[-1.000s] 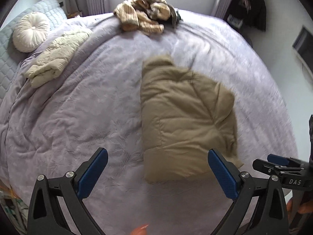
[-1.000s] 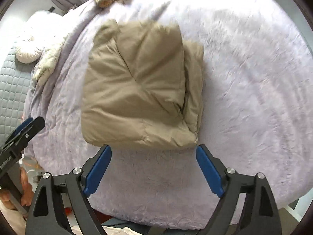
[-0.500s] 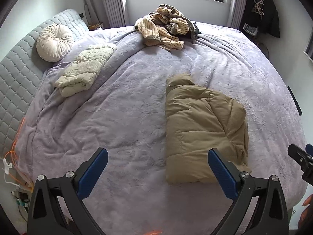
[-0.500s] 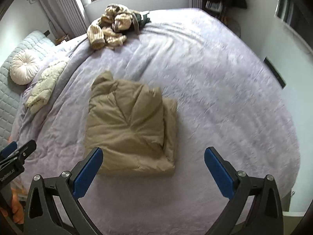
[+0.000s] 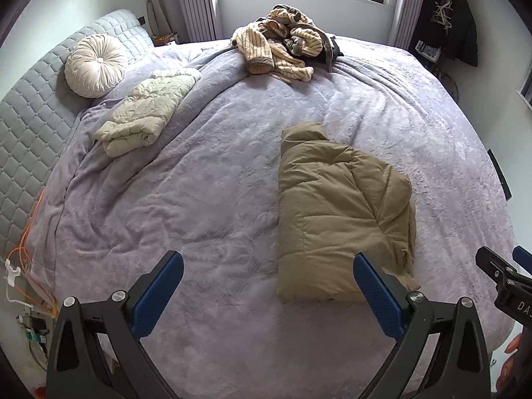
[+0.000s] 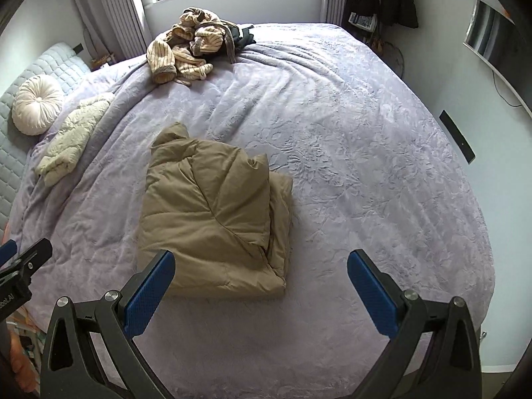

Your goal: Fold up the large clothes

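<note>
A tan puffer jacket (image 5: 339,212) lies folded into a thick rectangle on the lilac bedspread (image 5: 199,199), near the bed's front edge; it also shows in the right wrist view (image 6: 212,219). My left gripper (image 5: 266,292) is open and empty, held back above the bed's front edge, left of the jacket. My right gripper (image 6: 259,292) is open and empty, held back over the front edge, with the jacket's front right corner between its fingers in view. The right gripper's tip shows at the far right of the left wrist view (image 5: 508,279).
A folded cream quilted jacket (image 5: 146,113) lies near the grey headboard (image 5: 30,113) by a round white cushion (image 5: 94,61). A heap of striped and dark clothes (image 5: 282,46) sits at the far edge under the window. Orange cables (image 5: 30,232) hang at the left.
Both grippers have pulled back and risen away from the folded tan jacket, so more of the bed and room shows. The jacket has stayed in place.
</note>
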The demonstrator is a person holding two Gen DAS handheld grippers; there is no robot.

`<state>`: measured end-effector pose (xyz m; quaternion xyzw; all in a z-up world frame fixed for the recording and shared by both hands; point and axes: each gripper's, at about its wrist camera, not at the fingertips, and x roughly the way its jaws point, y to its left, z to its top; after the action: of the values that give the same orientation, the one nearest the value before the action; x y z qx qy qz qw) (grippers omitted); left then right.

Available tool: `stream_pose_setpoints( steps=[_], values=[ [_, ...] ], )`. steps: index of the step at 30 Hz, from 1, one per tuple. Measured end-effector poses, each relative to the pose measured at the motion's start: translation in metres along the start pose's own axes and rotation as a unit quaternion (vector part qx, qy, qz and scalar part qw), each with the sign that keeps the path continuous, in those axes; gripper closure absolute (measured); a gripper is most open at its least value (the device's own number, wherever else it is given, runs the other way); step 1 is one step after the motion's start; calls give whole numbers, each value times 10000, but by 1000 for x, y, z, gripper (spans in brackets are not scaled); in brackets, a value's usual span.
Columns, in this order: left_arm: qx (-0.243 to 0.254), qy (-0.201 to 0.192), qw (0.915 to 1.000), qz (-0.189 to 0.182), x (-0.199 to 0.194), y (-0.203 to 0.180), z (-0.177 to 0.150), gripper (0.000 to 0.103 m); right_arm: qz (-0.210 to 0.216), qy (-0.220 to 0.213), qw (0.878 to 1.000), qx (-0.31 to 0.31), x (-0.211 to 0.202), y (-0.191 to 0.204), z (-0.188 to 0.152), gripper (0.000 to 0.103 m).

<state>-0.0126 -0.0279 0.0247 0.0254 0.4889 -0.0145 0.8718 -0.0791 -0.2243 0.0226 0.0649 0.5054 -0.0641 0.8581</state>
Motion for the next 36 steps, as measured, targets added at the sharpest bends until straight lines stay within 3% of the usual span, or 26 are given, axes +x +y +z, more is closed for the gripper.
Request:
stream_pose_setpoints(
  steps=[36],
  values=[
    [85,99,9999,-2,0,-2,-11,1,10,66,10000,-40,-7,4,-17,0]
  ],
)
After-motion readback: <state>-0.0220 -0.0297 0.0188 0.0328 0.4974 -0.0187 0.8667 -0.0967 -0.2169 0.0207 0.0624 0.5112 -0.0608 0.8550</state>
